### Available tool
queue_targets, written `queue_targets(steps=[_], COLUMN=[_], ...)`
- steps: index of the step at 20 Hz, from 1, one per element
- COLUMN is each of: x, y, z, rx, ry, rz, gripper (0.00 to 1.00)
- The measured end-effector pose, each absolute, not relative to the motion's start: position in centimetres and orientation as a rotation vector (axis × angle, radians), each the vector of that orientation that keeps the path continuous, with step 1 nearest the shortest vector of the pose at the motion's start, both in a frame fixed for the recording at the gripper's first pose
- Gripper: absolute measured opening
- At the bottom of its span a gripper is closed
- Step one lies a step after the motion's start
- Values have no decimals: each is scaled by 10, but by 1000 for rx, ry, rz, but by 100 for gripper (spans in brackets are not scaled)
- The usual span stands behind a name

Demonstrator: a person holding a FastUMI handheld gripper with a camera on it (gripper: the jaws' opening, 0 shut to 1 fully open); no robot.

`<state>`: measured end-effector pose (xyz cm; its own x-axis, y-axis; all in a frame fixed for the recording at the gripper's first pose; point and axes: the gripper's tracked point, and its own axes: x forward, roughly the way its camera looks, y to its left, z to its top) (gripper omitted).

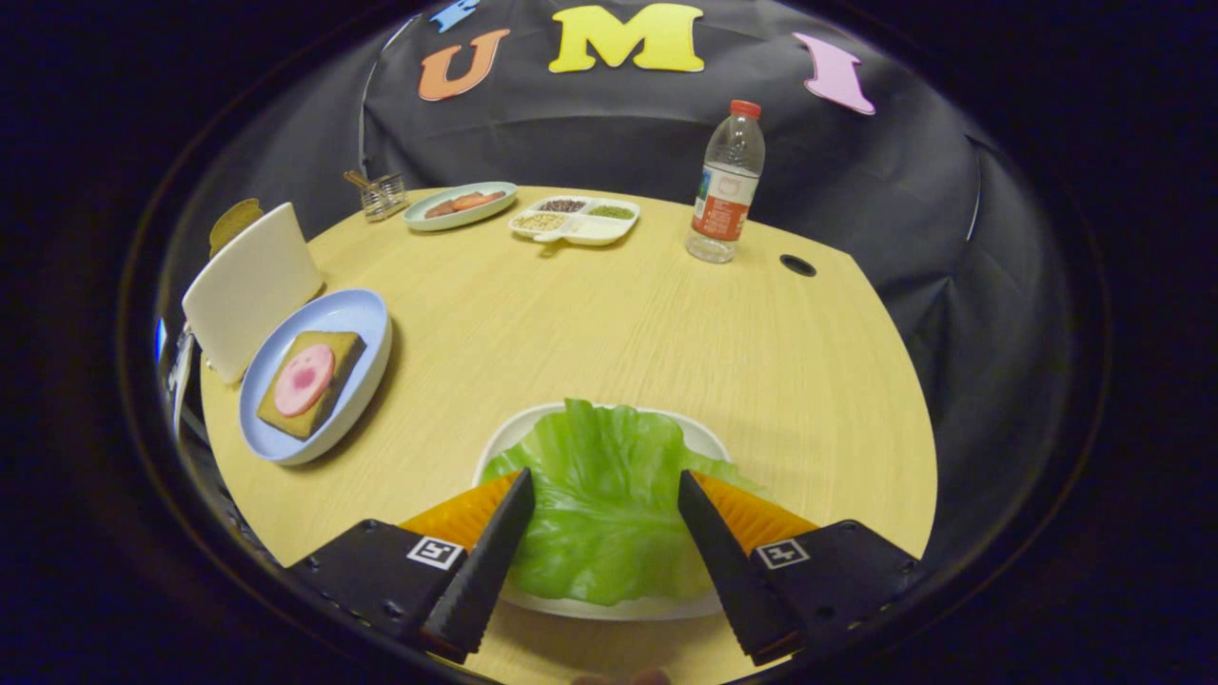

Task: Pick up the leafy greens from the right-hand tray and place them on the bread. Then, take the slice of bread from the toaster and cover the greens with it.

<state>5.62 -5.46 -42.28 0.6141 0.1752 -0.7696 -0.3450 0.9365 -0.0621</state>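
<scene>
On the far left of the worktop (590, 314) we see the toaster (249, 285), with a slice (234, 222) showing in its top. Just beside it sits a blue plate (366, 314); on it lies the bread (314, 381), topped with a round pink ham slice (304, 379). Farther back we note a small wire basket (383, 195), an oval dish (460, 205) with food, and a divided tray (576, 221) of grains. Nearest to us, a white tray (514, 438) carries the greens (599, 495), one broad leaf that covers most of it. Our tongs (605, 487) stand wide, one finger over each side of the leaf, with the leaf between them; we cannot tell whether the fingertips touch it. To the right at the back stands a bottle (728, 185) with a red cap, upright, and near it a dark hole (797, 265) in the worktop.
</scene>
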Motion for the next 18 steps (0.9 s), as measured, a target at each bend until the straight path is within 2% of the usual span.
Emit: queue_targets(steps=[2,3,4,7,8,10,18], x=[58,59,59,59,61,62,57], y=[-59,-59,-59,-57,-56,-55,-54], z=[-423,-423,-422,-424,-422,-422,-380], rx=[-201,-209,-219,-196,-193,-159,-59], ry=[857,858,852,857,830,829,768], rz=[320,327,330,322,322,300,298], gripper=[93,85,85,43,42,2,0])
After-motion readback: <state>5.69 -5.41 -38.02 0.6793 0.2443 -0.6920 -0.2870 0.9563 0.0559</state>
